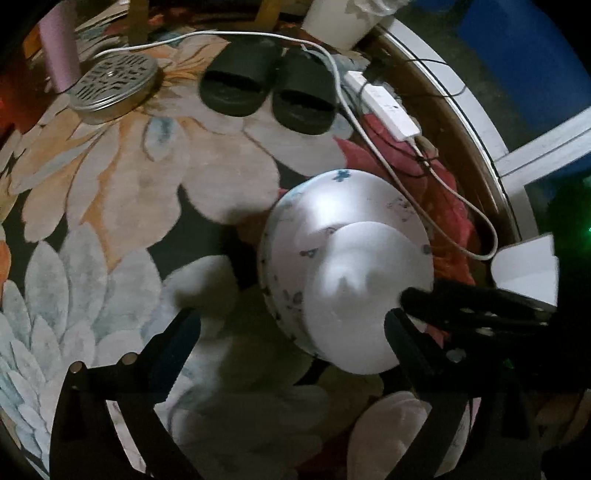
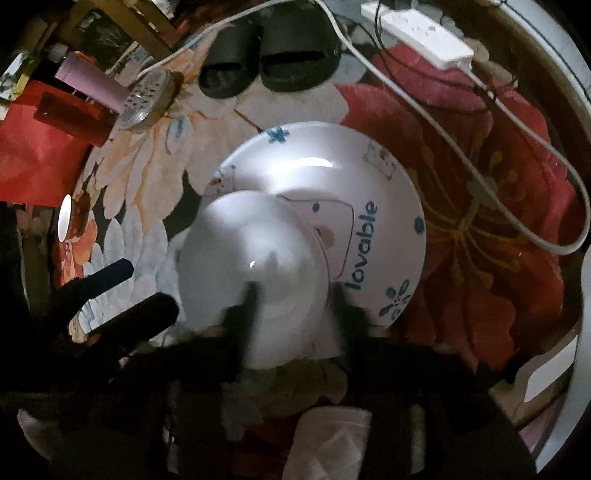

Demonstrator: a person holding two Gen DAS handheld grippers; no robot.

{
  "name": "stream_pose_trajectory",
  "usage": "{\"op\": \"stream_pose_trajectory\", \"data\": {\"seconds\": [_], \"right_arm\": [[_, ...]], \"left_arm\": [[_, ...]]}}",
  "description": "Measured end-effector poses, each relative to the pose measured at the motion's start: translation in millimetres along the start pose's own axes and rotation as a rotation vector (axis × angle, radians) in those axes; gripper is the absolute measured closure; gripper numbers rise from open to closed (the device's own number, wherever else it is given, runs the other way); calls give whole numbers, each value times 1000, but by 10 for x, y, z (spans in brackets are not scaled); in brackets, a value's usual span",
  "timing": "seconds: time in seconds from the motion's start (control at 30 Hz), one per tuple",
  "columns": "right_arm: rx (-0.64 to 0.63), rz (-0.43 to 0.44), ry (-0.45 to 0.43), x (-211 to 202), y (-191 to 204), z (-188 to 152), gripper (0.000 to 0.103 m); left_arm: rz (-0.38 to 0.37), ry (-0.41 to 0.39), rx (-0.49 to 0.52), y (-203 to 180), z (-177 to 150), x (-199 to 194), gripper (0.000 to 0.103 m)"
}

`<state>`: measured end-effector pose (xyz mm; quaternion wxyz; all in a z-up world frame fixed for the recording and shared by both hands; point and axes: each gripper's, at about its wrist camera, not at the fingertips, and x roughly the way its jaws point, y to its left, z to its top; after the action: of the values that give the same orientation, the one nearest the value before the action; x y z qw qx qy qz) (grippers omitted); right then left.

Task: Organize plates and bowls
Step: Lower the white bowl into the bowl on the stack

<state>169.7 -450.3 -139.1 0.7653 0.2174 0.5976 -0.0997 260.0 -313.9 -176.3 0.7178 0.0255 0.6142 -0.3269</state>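
A white plate (image 2: 369,177) with blue flowers and the word "lovable" lies on the flowered rug. A small plain white bowl (image 2: 255,266) sits over its near left part. My right gripper (image 2: 295,306) has one finger inside the bowl and one outside its right rim; the frames are blurred, so its grip is unclear. In the left wrist view the plate (image 1: 369,206) and bowl (image 1: 369,280) lie right of centre. My left gripper (image 1: 291,332) is open and empty, its right finger beside the bowl's near edge. The right gripper (image 1: 410,299) reaches in from the right.
Black slippers (image 1: 266,88), a perforated metal lid (image 1: 110,88) and a pink cylinder (image 1: 59,51) lie at the far side of the rug (image 1: 110,206). A white power strip (image 1: 384,107) and cable (image 1: 461,199) run along the right. A white bucket (image 1: 340,18) stands behind.
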Motion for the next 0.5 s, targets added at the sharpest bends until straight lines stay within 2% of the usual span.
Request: {"op": "stream_pose_trajectory", "data": {"seconds": [0.03, 0.1, 0.23, 0.5], "right_arm": [[-7, -14, -18, -38, 11, 3, 28], [-24, -16, -43, -99, 37, 15, 25], [-36, -25, -66, -119, 87, 32, 11], [-61, -18, -42, -45, 180, 24, 10]], "left_arm": [[5, -1, -7, 27, -2, -5, 1], [29, -4, -21, 87, -4, -13, 1], [55, 3, -43, 186, -14, -20, 1], [80, 1, -56, 261, -36, -64, 1]]}}
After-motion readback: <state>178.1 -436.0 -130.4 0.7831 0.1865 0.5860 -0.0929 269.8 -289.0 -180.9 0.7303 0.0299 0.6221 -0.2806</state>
